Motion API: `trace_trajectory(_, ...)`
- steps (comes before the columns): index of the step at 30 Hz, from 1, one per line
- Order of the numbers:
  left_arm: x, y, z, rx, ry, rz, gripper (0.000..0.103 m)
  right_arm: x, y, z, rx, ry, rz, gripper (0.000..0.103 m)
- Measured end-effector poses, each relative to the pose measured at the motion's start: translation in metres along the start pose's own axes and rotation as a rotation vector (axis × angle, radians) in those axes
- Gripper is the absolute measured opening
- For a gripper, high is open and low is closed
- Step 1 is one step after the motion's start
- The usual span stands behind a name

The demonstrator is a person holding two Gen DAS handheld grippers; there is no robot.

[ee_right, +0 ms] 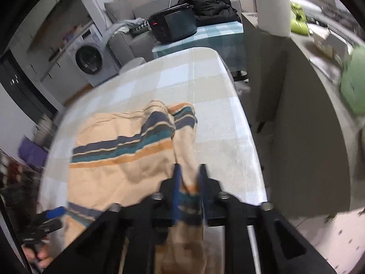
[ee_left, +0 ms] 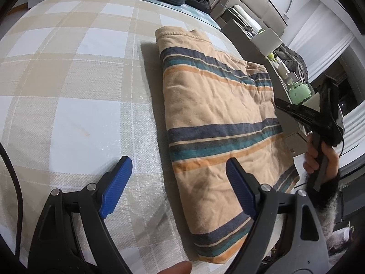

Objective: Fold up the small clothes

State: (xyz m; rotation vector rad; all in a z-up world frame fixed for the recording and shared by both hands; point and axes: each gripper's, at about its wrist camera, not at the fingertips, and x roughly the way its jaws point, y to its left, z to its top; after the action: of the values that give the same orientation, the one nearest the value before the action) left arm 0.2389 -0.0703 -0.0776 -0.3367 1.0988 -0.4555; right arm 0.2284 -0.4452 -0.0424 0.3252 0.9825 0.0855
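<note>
A folded beige garment (ee_left: 216, 105) with navy, teal and orange stripes lies flat on the checked table (ee_left: 68, 80), toward its right edge. My left gripper (ee_left: 178, 182) is open over the garment's near left edge; one blue pad (ee_left: 118, 182) is above bare cloth, the other (ee_left: 239, 189) above the garment. My right gripper (ee_left: 277, 102), held by a hand, points at the garment's right edge. In the right wrist view its jaws (ee_right: 190, 171) stand narrowly parted, and the garment (ee_right: 118, 159) shows between them without visible pinching. The left gripper (ee_right: 49, 218) sits at the lower left there.
A black appliance (ee_right: 173, 26) with a red display and a heap of dark clothes (ee_right: 209, 2) sit beyond the table's far end. A grey counter (ee_right: 296, 114) with green items flanks the table (ee_right: 216, 96) on the right. A washing machine (ee_right: 89, 57) stands far left.
</note>
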Motion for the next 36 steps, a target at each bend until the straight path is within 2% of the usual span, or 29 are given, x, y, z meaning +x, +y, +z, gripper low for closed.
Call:
trace_trajectory(5,-0.002,0.002,0.0,-0.007,-0.003,-0.003,0.082,-0.037,0.002,-0.042,-0.009,0.003,0.134,0.028)
trace_trajectory(8,-0.002,0.002,-0.001,-0.009,-0.007,-0.007,0.082,-0.038,0.01,-0.067,-0.009,0.06,0.159,0.027)
trace_trajectory(10,-0.002,0.002,-0.002,-0.017,-0.007,-0.008,0.082,-0.028,0.016,-0.078,0.0,0.088,0.147,0.027)
trace_trajectory(12,-0.005,0.002,-0.004,-0.03,-0.004,-0.015,0.082,-0.024,0.021,-0.084,0.014,0.063,0.145,0.019)
trace_trajectory(14,-0.01,0.0,-0.006,-0.025,-0.013,-0.024,0.082,-0.025,0.029,-0.084,0.014,0.027,0.15,0.006)
trace_trajectory(17,-0.019,-0.002,-0.009,-0.023,-0.035,-0.02,0.082,-0.033,0.039,-0.083,-0.013,-0.006,0.13,0.004)
trace_trajectory(20,-0.024,0.0,-0.011,-0.033,-0.047,-0.019,0.082,-0.036,0.031,-0.088,-0.004,-0.017,0.072,0.003)
trace_trajectory(22,-0.024,0.003,-0.011,-0.041,-0.045,-0.022,0.082,-0.029,0.02,-0.093,0.017,-0.005,-0.054,0.003)
trace_trajectory(23,-0.024,0.003,-0.011,-0.043,-0.041,-0.024,0.082,-0.025,0.015,-0.095,0.035,0.014,-0.057,0.003)
trace_trajectory(24,-0.023,0.003,-0.012,-0.042,-0.038,-0.025,0.082,-0.023,0.007,-0.097,0.086,0.035,-0.009,0.003)
trace_trajectory(27,-0.024,0.001,-0.014,-0.031,-0.039,-0.021,0.082,-0.03,-0.004,-0.098,0.154,0.021,0.116,0.016)
trace_trajectory(29,-0.024,0.001,-0.015,-0.034,-0.037,-0.023,0.082,-0.038,-0.007,-0.097,0.181,-0.003,0.147,0.036)
trace_trajectory(31,-0.022,0.002,-0.015,-0.038,-0.036,-0.022,0.082,-0.042,-0.006,-0.093,0.178,-0.027,0.177,0.046)
trace_trajectory(34,-0.019,0.001,-0.015,-0.04,-0.029,-0.026,0.082,-0.038,0.0,-0.088,0.153,-0.015,0.208,0.046)
trace_trajectory(36,-0.015,0.0,-0.015,-0.039,-0.021,-0.027,0.082,-0.028,0.01,-0.086,0.122,-0.004,0.194,0.045)
